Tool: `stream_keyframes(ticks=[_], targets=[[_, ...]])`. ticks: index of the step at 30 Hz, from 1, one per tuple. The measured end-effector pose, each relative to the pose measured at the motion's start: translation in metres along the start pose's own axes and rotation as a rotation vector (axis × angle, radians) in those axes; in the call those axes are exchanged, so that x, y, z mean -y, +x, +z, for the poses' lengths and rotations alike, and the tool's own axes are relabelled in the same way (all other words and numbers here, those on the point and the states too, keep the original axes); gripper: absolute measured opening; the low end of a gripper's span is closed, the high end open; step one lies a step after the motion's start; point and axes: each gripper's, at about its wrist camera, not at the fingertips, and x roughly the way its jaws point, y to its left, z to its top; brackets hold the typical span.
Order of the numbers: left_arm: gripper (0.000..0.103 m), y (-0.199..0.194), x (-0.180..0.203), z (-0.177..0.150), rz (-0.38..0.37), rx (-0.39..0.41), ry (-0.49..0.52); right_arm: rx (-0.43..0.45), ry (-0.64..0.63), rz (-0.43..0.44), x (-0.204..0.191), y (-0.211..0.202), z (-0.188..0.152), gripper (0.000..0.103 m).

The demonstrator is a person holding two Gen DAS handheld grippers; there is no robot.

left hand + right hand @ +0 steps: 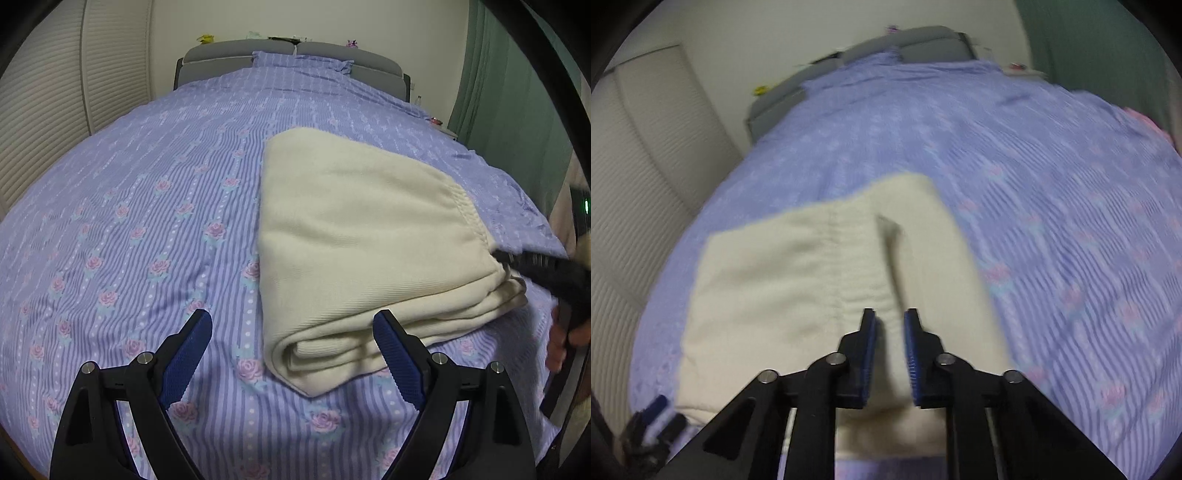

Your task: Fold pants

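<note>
This is a bedroom in a home. A wide bed (155, 206) under a lilac striped cover printed with roses fills both views, backed by a grey padded headboard (236, 55), with a green curtain (506, 103) on one side. Pale ribbed panels (48, 110) on the other side are probably wardrobe doors.

No legible text, label or number anywhere.

Cream knit pants (369, 236), folded in layers, flat on bed; waistband seemingly at right.
</note>
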Motion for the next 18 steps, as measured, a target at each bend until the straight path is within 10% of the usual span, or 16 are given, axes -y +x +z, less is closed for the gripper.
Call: stream_keyframes(ticks=[7, 12, 18], targets=[[0.089, 0.0, -0.002, -0.004, 0.003, -0.016, 0.012, -0.004, -0.022, -0.056, 0.008, -0.008, -0.01, 0.011], [0.09, -0.027, -0.007, -0.01, 0.021, 0.02, 0.039, 0.219, -0.003, -0.085, 0.005, -0.071, -0.031, 0.093], [0.09, -0.043, -0.011, -0.023, 0.051, 0.032, 0.035, 0.219, 0.125, 0.111, 0.015, -0.095, -0.079, 0.099]])
